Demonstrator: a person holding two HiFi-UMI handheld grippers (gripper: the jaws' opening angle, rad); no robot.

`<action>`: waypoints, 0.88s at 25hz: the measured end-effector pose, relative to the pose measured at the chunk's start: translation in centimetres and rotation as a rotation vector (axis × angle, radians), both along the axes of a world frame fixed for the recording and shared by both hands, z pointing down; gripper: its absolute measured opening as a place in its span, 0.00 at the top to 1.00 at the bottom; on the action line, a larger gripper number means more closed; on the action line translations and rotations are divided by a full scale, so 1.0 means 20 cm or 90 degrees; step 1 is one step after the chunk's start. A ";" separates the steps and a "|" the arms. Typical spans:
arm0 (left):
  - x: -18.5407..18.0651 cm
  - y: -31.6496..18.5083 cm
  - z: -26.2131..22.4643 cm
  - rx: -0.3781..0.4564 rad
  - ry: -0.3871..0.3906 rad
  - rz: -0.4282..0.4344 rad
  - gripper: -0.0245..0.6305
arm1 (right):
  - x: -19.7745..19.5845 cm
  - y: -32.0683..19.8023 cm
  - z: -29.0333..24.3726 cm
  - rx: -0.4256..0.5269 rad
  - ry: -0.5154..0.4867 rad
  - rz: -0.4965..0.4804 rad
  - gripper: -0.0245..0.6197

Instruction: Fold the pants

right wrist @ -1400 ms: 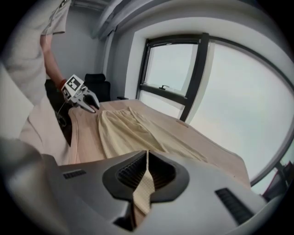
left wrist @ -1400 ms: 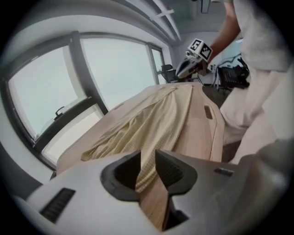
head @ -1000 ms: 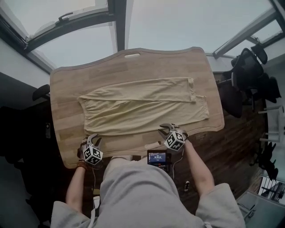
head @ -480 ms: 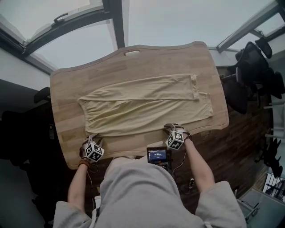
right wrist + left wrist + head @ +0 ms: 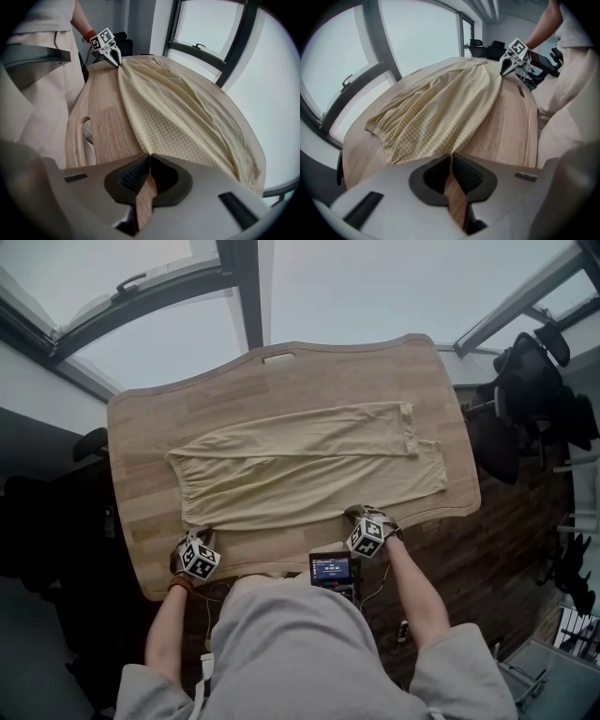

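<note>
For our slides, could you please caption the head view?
Left gripper and right gripper, jaws closing on the near edge of pale yellow checked pants spread on a light wooden table.

Left gripper (image 5: pixel 200 534): sat at the lower left of the head view, pointed steeply down; its fingers (image 5: pixel 432 177) were closing on the near edge of the pants (image 5: pixel 300 470).
Right gripper (image 5: pixel 356 514): sat lower centre-right, pointed steeply down; its fingers (image 5: pixel 165 177) were closing on the same edge.
Left forearm (image 5: pixel 161 638): bare, reached up-frame.
Right forearm (image 5: pixel 419 592): bare, angled up and left.

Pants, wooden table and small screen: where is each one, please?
pants (image 5: pixel 309 474): head view, middle of the fabric.
wooden table (image 5: pixel 141 456): head view, bare left part.
small screen (image 5: pixel 331 569): head view, its lit display.
</note>
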State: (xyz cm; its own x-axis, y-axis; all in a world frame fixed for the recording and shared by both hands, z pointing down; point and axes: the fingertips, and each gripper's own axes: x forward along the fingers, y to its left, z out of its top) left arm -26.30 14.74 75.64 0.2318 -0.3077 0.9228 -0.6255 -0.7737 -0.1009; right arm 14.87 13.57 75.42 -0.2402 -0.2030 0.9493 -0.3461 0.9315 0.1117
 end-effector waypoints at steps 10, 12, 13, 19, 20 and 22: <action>-0.23 0.24 -0.06 -0.006 -0.014 0.043 0.93 | -0.18 0.24 -0.23 -0.116 -0.140 -0.082 0.95; -0.29 0.29 -0.06 -0.009 -0.015 0.036 0.93 | -0.18 0.27 -0.23 -0.079 -0.123 -0.116 0.94; -0.31 0.30 -0.06 -0.008 -0.018 0.031 0.93 | -0.16 0.27 -0.22 -0.061 -0.112 -0.118 0.94; -0.43 0.32 -0.10 0.000 -0.061 0.051 0.93 | 0.28 0.27 -0.12 -0.016 -0.051 0.009 0.79; -0.44 0.31 -0.11 0.002 -0.065 0.054 0.93 | 0.35 0.29 -0.11 -0.014 -0.037 0.020 0.76; -0.46 0.30 -0.12 0.006 -0.075 0.062 0.93 | 0.47 0.32 -0.08 -0.014 -0.013 0.026 0.75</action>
State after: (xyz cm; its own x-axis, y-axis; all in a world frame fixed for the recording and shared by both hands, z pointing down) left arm -35.54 20.74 73.21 0.1517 -0.2974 0.9426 -0.5312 -0.8288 -0.1759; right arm 24.23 19.98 73.78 -0.2517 -0.1917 0.9486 -0.3858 0.9188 0.0833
